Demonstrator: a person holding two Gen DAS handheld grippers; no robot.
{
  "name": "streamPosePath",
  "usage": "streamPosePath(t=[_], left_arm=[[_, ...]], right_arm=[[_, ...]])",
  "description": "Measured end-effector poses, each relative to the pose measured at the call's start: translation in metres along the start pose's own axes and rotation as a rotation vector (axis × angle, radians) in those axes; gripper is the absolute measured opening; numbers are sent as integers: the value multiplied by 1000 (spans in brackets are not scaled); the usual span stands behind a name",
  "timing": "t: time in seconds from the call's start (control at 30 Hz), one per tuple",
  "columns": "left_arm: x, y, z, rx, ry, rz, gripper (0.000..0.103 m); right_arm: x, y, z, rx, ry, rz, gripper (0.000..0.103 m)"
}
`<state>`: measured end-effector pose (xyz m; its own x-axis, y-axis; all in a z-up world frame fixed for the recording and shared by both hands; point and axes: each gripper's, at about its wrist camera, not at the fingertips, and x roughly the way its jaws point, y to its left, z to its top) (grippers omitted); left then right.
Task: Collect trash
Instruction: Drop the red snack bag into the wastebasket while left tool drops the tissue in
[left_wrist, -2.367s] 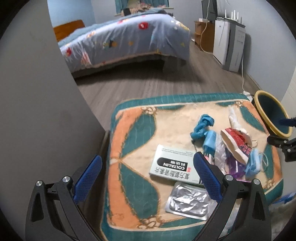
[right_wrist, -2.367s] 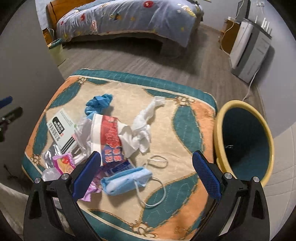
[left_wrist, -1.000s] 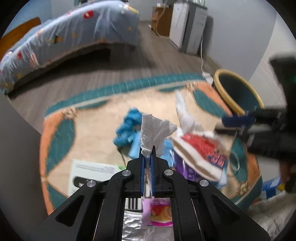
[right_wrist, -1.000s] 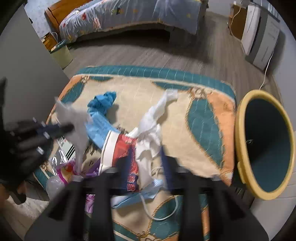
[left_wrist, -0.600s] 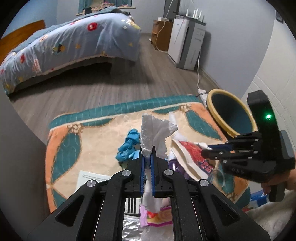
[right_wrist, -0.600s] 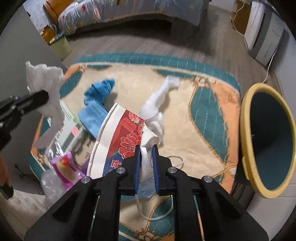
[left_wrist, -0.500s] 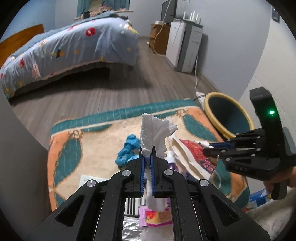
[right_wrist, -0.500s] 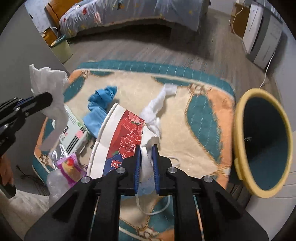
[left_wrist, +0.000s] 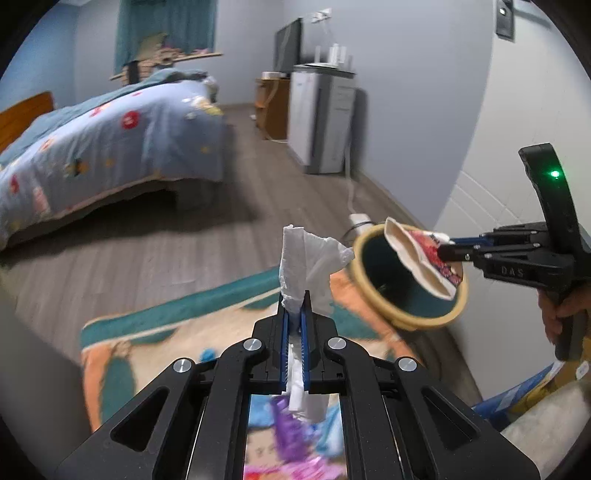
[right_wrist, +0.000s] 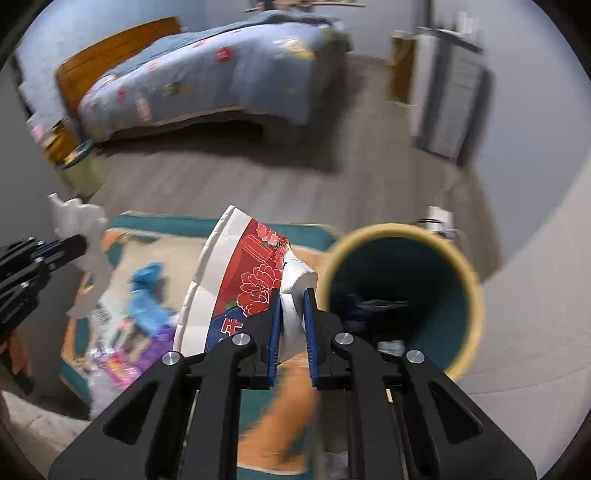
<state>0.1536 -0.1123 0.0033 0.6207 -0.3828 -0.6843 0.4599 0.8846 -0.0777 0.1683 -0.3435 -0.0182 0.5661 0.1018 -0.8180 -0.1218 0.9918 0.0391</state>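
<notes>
My left gripper (left_wrist: 293, 314) is shut on a crumpled white tissue (left_wrist: 306, 258), which sticks up past the pads above the teal and orange cushion (left_wrist: 147, 332). My right gripper (right_wrist: 291, 295) is shut on a crushed red and white paper bowl (right_wrist: 240, 273) with white tissue tucked against it. In the left wrist view the paper bowl (left_wrist: 421, 254) hangs over the mouth of the yellow-rimmed bin (left_wrist: 373, 295). The bin (right_wrist: 474, 295) stands just right of the cushion (right_wrist: 162, 251). A blue glove (right_wrist: 147, 291) and coloured wrappers (right_wrist: 122, 365) lie on the cushion.
A bed (left_wrist: 92, 147) with a blue quilt stands across the wooden floor. A grey cabinet (left_wrist: 321, 122) is against the right wall, with a power strip (left_wrist: 360, 219) on the floor behind the bin. A grey wall edge (left_wrist: 22, 369) borders the cushion's left side. A hand (left_wrist: 557, 314) grips the right tool.
The right gripper closed on the paper bowl, lifted it off the cushion and carried it over the bin. The left gripper rose with the tissue and swung toward the bin.
</notes>
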Motion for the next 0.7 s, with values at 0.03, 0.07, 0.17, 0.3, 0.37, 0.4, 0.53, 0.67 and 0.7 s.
streamPosePath(t=[0.03, 0.07, 0.17, 0.3, 0.37, 0.4, 0.53, 0.67, 0.7], left_arm=[[7, -9, 5, 13, 3, -15, 6], [13, -18, 9, 26, 5, -28, 6], [34, -44, 19, 40, 24, -89, 6], [66, -75, 27, 70, 54, -144, 6], [86, -90, 29, 79, 80, -169, 6], [95, -95, 30, 80, 90, -180, 6], [130, -120, 33, 85, 132, -224, 6], [151, -138, 37, 126, 143, -233, 6], [155, -141, 40, 128, 141, -229, 6]], right_arm=[[0, -15, 0, 31, -1, -30, 12], [0, -27, -1, 63, -7, -54, 12], [5, -61, -8, 173, -33, -93, 12], [25, -97, -21, 271, -26, -154, 12], [33, -111, -28, 306, -18, -181, 12], [36, -117, -33, 320, -11, -188, 12], [48, -138, -50, 388, 20, -201, 12], [51, -150, -55, 431, 12, -190, 12], [51, -151, -56, 439, 4, -191, 13]])
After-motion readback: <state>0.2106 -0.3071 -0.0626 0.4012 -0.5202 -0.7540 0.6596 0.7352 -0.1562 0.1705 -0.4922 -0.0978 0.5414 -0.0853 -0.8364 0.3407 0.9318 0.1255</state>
